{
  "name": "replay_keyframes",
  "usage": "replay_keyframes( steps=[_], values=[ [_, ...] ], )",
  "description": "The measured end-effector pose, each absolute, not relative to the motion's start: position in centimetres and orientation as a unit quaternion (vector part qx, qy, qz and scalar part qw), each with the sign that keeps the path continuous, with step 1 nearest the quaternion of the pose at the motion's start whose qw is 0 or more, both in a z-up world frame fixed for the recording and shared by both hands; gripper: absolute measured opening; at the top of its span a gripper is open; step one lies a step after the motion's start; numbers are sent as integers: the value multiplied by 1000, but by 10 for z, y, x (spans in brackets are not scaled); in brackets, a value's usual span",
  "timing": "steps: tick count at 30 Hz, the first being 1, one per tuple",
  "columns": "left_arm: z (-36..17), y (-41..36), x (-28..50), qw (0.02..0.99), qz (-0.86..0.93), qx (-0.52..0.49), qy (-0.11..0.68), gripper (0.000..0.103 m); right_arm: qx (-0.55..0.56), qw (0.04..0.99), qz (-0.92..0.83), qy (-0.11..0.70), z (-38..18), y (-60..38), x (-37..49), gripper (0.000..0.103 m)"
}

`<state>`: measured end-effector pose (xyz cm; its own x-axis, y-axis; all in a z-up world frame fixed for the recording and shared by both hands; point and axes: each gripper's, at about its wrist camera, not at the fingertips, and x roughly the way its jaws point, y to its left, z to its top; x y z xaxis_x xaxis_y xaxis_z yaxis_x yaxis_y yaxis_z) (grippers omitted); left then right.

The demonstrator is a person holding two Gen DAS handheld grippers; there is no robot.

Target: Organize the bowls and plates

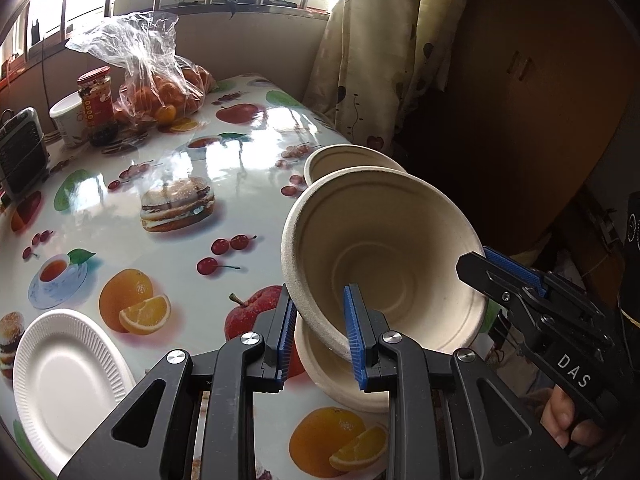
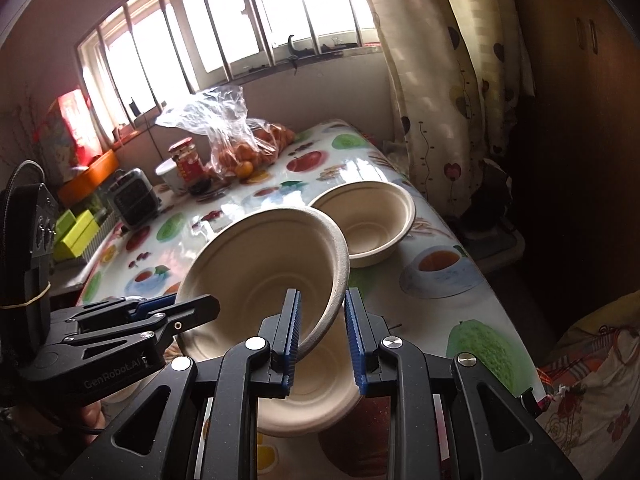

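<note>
A beige paper bowl [image 1: 384, 256] is held tilted in the air above the counter [image 1: 168, 248], its inside empty. The left tongs [image 1: 318, 332] pinch its near rim, nearly closed on the thin wall. The right tongs [image 2: 322, 338] pinch the opposite rim the same way. Directly below sits a second empty bowl [image 2: 316, 396], and a third empty bowl [image 2: 366, 220] stands farther back near the counter's right edge. At the back, a clear plastic bag [image 1: 160, 80] holds oranges, beside a red-lidded jar [image 1: 96, 100] and a white cup [image 1: 68, 116]. Only the left wrist view shows a white paper plate [image 1: 64, 376] at the near left. Only the right wrist view shows a red box [image 2: 74, 128] by the window.
</note>
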<state>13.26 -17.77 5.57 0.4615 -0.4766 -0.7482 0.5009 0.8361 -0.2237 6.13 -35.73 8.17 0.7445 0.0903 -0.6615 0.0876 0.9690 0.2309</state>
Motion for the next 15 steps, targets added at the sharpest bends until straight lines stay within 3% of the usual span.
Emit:
replay_keyframes(
  steps=[15],
  values=[
    [46,-184,121,847,-293,24,442,25,134,923,-7,361,72,-363,43,22]
  ],
)
